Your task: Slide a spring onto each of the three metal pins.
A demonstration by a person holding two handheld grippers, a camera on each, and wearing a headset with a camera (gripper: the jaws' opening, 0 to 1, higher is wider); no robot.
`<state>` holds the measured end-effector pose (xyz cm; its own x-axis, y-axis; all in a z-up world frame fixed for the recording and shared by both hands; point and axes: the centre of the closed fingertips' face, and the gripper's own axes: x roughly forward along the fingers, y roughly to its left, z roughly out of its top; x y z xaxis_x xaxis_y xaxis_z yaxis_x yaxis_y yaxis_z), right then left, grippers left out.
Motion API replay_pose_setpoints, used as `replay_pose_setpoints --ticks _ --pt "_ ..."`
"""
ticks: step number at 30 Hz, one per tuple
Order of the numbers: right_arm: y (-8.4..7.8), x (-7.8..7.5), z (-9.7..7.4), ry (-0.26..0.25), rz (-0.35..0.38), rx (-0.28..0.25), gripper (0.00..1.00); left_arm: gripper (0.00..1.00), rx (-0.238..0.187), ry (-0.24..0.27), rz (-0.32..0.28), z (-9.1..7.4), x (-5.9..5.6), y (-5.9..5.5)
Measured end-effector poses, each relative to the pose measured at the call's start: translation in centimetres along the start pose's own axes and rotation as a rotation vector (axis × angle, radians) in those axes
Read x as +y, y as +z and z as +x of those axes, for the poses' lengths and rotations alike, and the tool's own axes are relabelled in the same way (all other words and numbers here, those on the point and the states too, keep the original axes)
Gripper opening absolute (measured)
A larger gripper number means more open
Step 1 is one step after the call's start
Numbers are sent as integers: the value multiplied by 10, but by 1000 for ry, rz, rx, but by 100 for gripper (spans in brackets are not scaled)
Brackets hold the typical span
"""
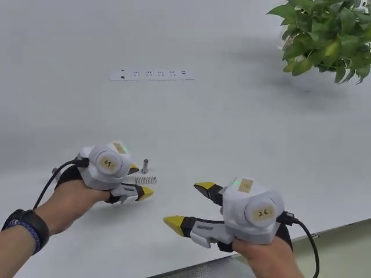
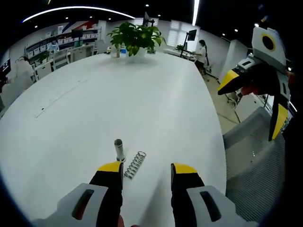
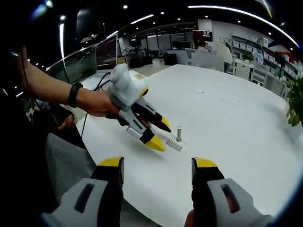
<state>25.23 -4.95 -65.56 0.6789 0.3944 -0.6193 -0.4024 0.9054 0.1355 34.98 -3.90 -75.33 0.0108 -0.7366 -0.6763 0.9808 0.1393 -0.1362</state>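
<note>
A short metal pin (image 1: pixel 145 166) stands upright on the white table, with a small spring (image 1: pixel 145 180) lying flat just beside it. My left gripper (image 1: pixel 140 181) is open right at them; in its own view the pin (image 2: pixel 119 149) and spring (image 2: pixel 134 164) lie just ahead of its yellow fingertips (image 2: pixel 111 167), the spring between the jaws' line. My right gripper (image 1: pixel 189 205) is open and empty, nearer the table's front edge. From the right gripper view the left gripper (image 3: pixel 159 135) hovers over the spring (image 3: pixel 173 144) next to the pin (image 3: pixel 179 133).
A white power strip (image 1: pixel 151 75) lies further back on the table (image 1: pixel 243 127). A potted green plant (image 1: pixel 324 35) stands at the far right. The table's front edge (image 1: pixel 324 227) runs close to my right hand. Cables trail from both grippers.
</note>
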Motion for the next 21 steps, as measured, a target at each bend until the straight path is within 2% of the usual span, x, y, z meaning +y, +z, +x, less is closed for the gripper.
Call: replay_pose_setpoints --ticks 2,5,11,15,17,18,21 --pt "0 0 0 2 4 0 56 33 2 -8 -24 5 1 -2" --pt "-1 0 1 5 7 1 55 32 24 -2 -26 13 4 -9" --pt "-6 -1 2 14 13 13 55 31 41 0 -53 23 5 -15" --pt "-6 -3 2 14 18 12 55 28 62 11 -42 28 7 -22" --pt "-7 -5 1 14 18 12 55 25 54 19 -28 29 8 -21" --pt "-7 -5 2 13 19 13 54 23 65 22 -40 28 8 -23" --pt "-8 -7 2 14 22 11 54 20 59 35 -46 30 11 -21"
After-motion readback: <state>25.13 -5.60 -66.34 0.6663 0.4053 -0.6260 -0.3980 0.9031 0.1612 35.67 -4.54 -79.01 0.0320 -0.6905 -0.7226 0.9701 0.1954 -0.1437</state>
